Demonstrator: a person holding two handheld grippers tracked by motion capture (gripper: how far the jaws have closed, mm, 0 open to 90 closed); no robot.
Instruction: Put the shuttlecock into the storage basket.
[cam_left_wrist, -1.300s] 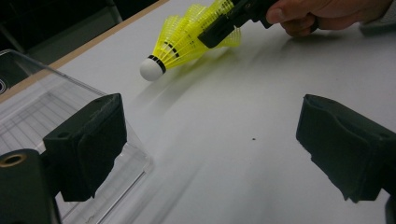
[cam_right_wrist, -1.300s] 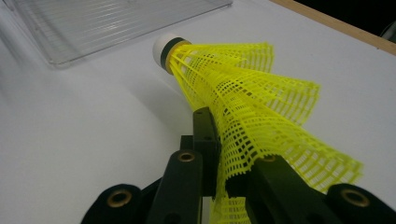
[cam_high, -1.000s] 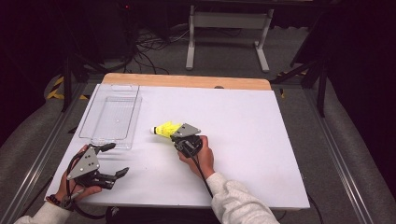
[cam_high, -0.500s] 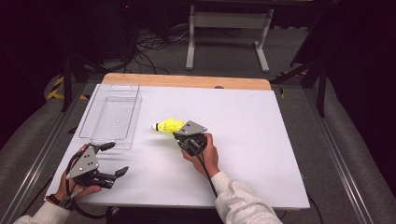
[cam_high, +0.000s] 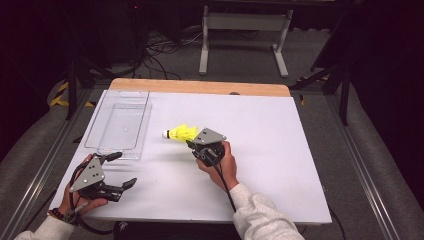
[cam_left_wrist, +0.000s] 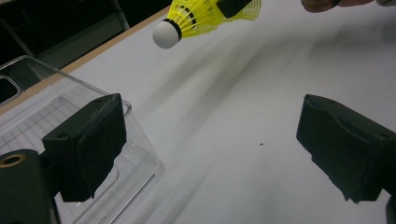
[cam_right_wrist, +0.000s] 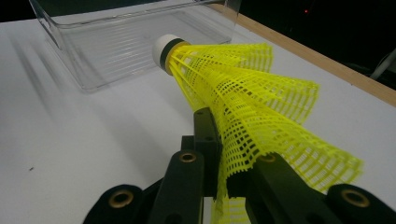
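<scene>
Right gripper (cam_high: 194, 143) is clamped on the yellow net skirt of a shuttlecock (cam_high: 180, 133), which is held up near the middle of the white table (cam_high: 280, 150). Its white tip is pointed left at the clear plastic tray (cam_high: 120, 125). Left gripper (cam_high: 118, 170) is held at the near left corner, its 2 jaws wide apart.
</scene>
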